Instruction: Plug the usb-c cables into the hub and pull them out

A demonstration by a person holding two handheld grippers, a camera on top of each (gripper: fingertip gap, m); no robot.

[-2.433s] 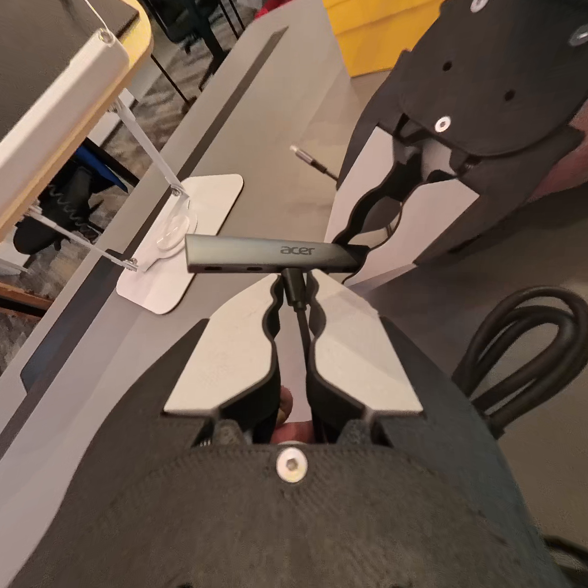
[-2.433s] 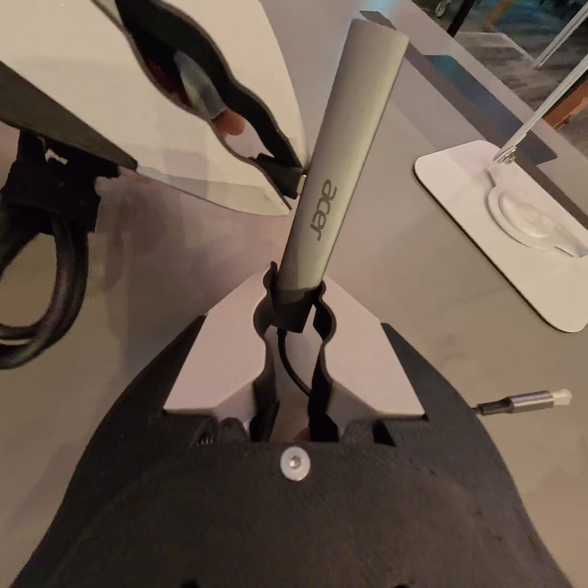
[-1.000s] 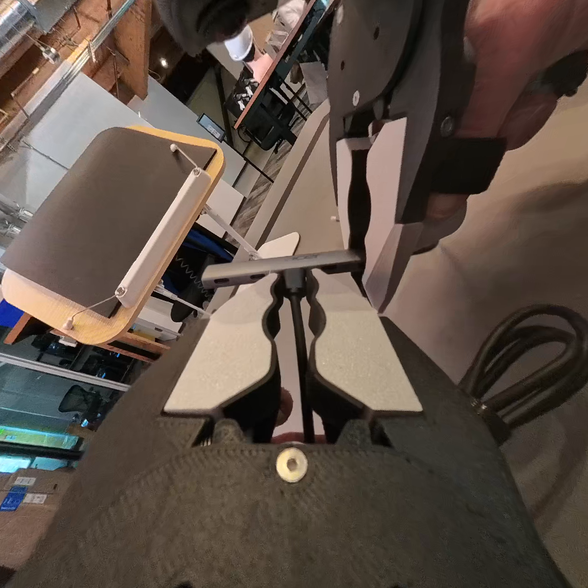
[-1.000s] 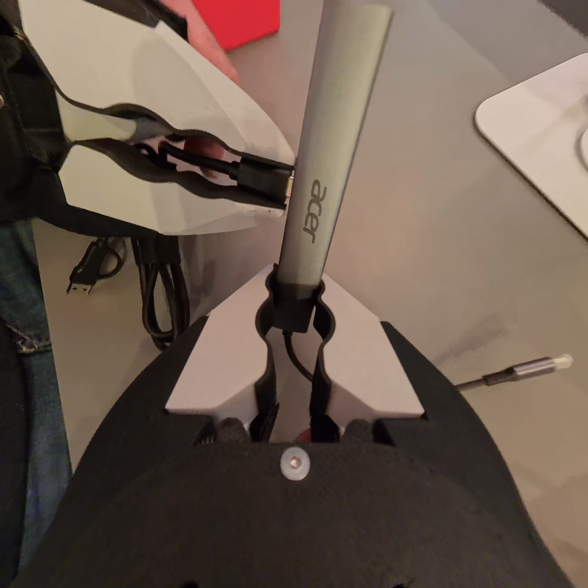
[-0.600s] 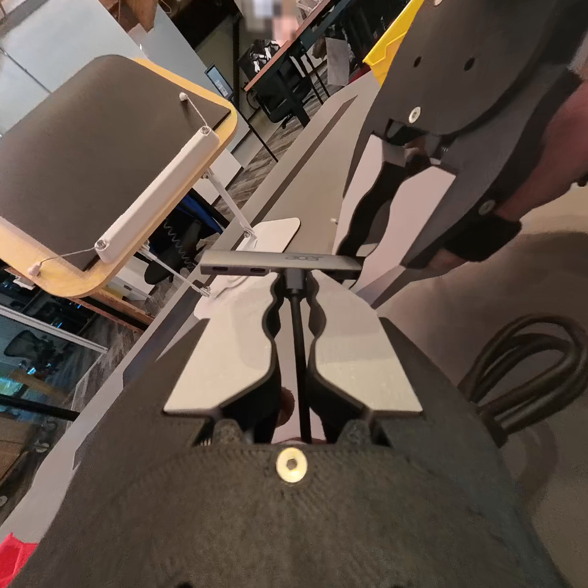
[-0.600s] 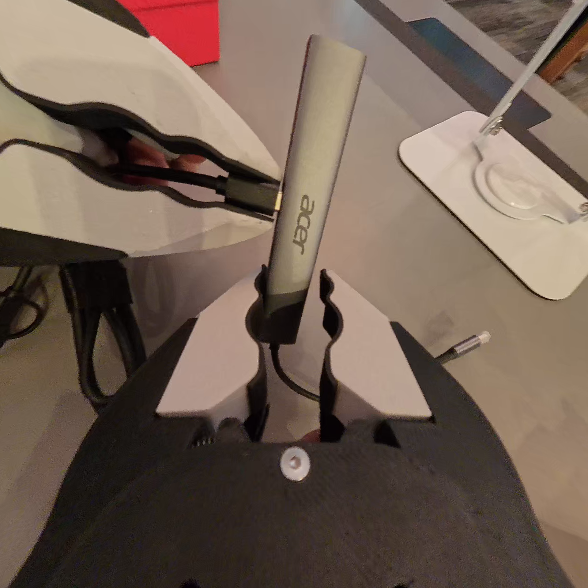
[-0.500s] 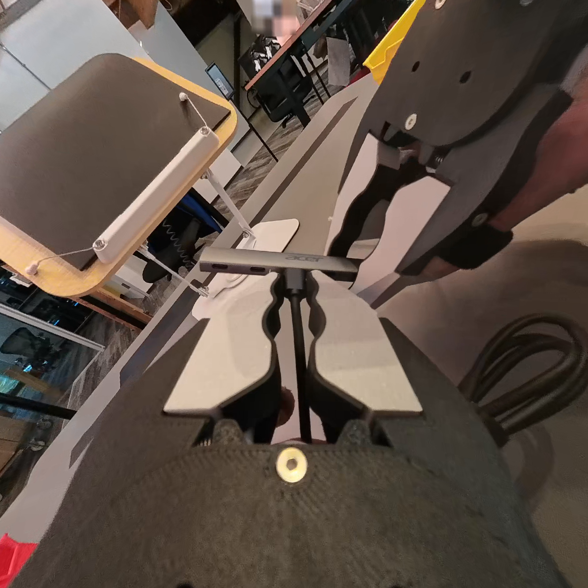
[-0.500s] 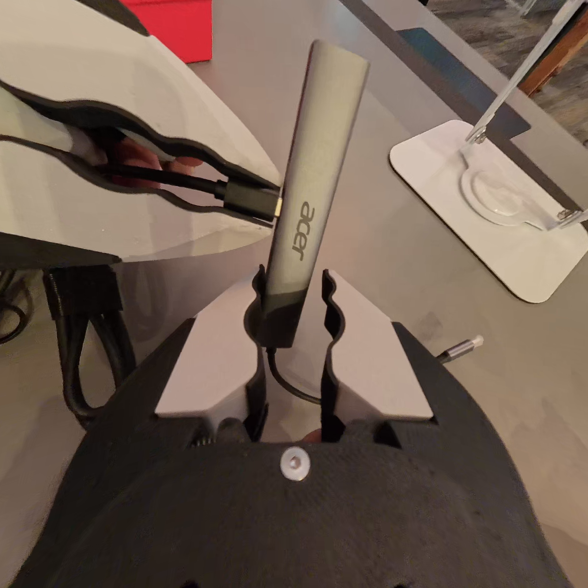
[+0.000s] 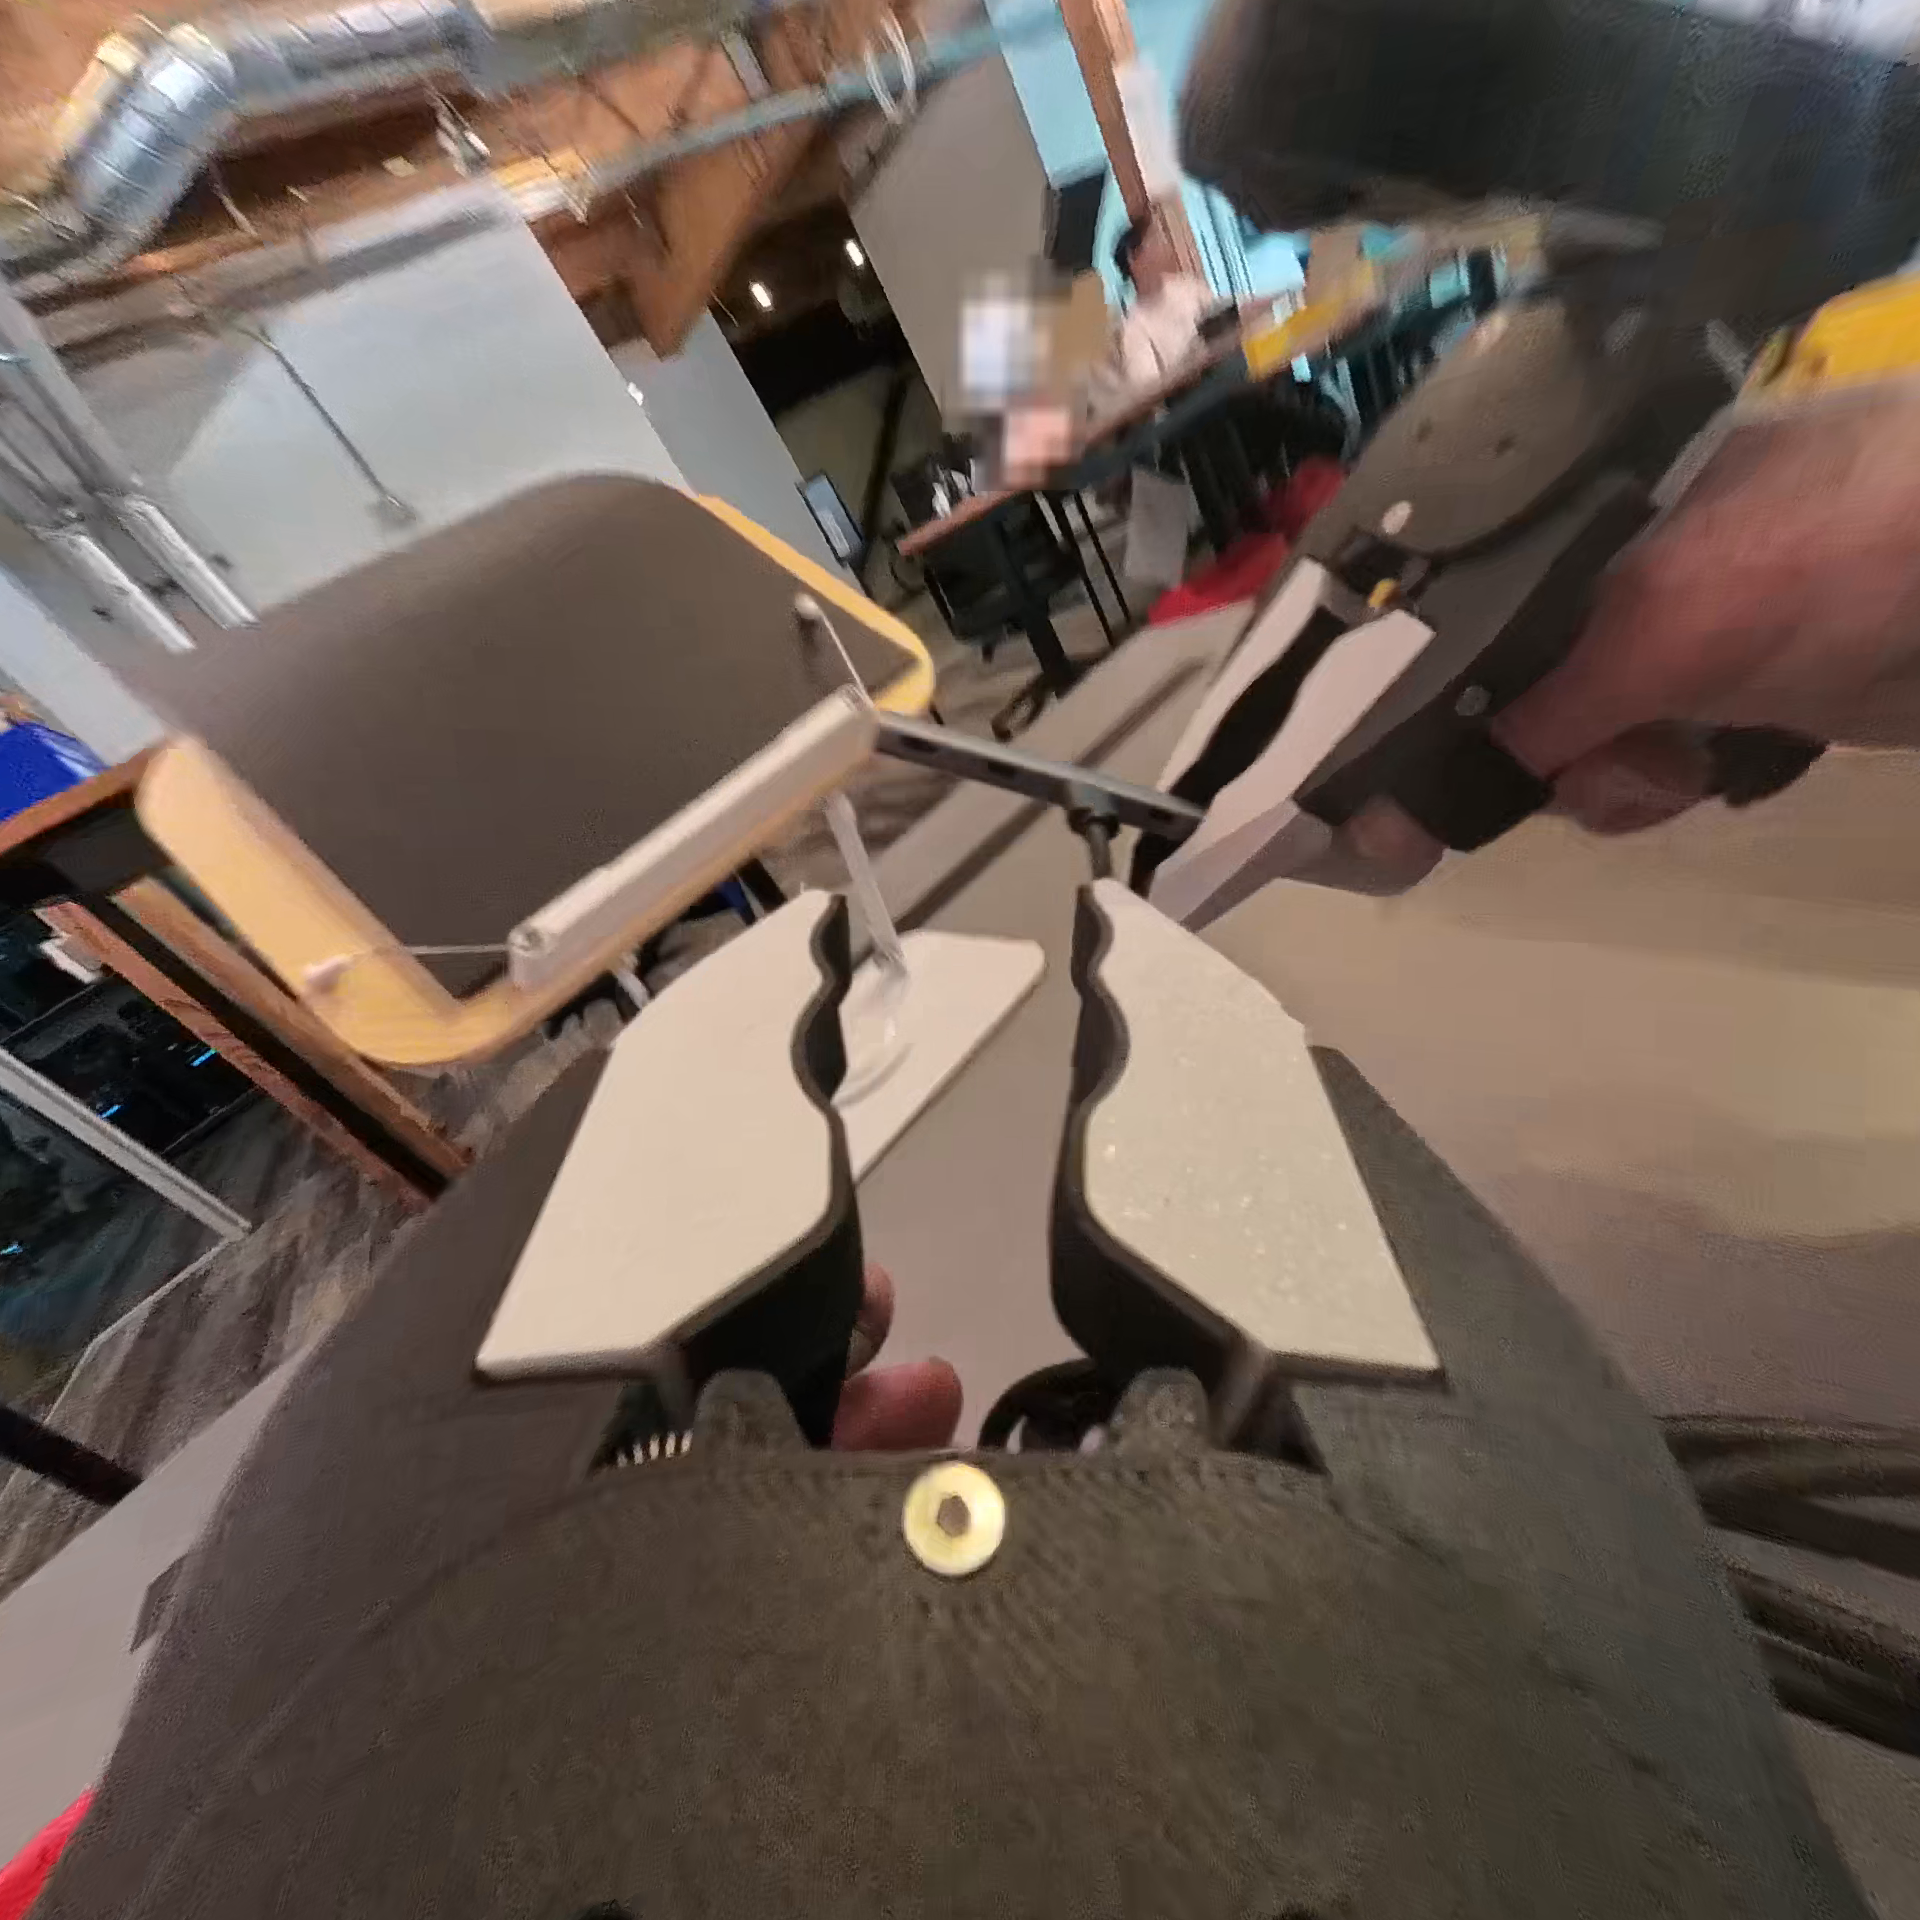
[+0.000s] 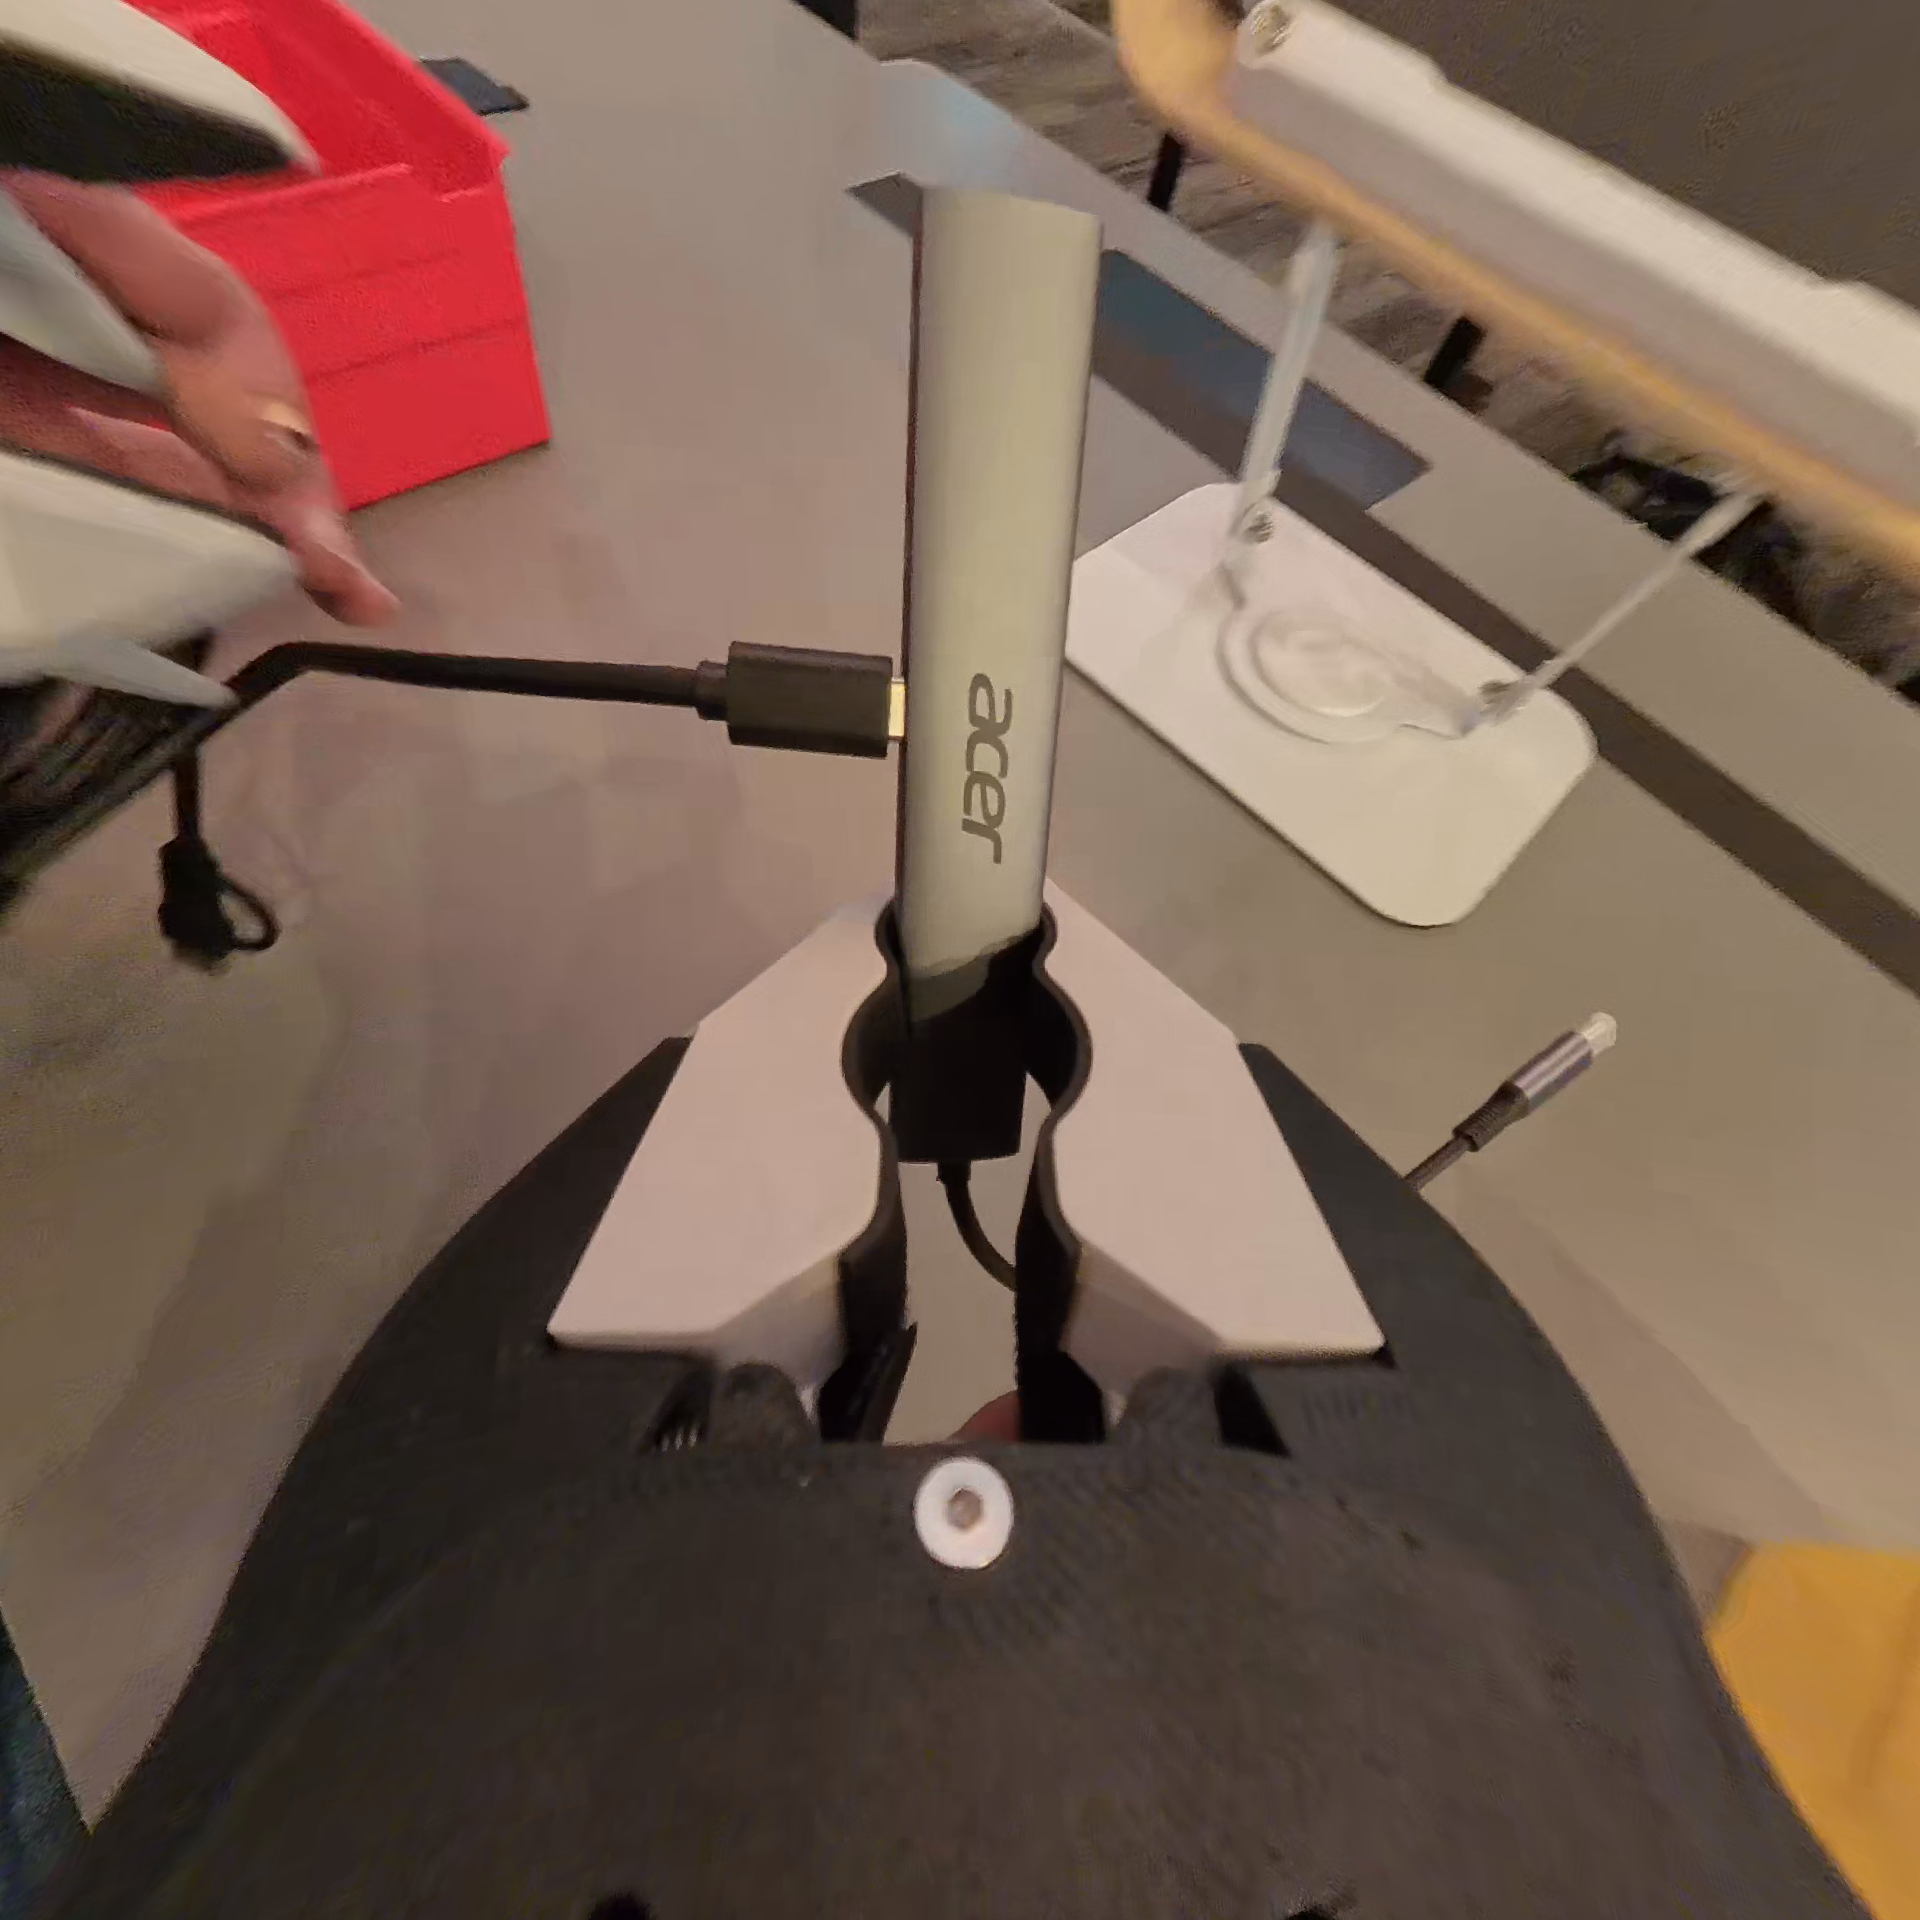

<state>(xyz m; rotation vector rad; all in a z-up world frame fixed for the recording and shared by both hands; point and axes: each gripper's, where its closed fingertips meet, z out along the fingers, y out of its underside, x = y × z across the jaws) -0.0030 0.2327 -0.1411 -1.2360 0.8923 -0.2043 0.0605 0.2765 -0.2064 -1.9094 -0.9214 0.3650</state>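
The right tool [image 10: 961, 1023] pinches the near, dark end of the grey hub [image 10: 992, 582], which juts straight ahead of it above the surface [image 10: 644, 852]. A black usb-c cable [image 10: 800, 698] sits plugged into the hub's left edge, its cord running left toward the left tool [image 9: 951, 935], whose fingers are spread and empty, the plug just ahead of them. Right of the right tool, a loose silver-tipped cable [image 10: 1522, 1091] lies on the surface
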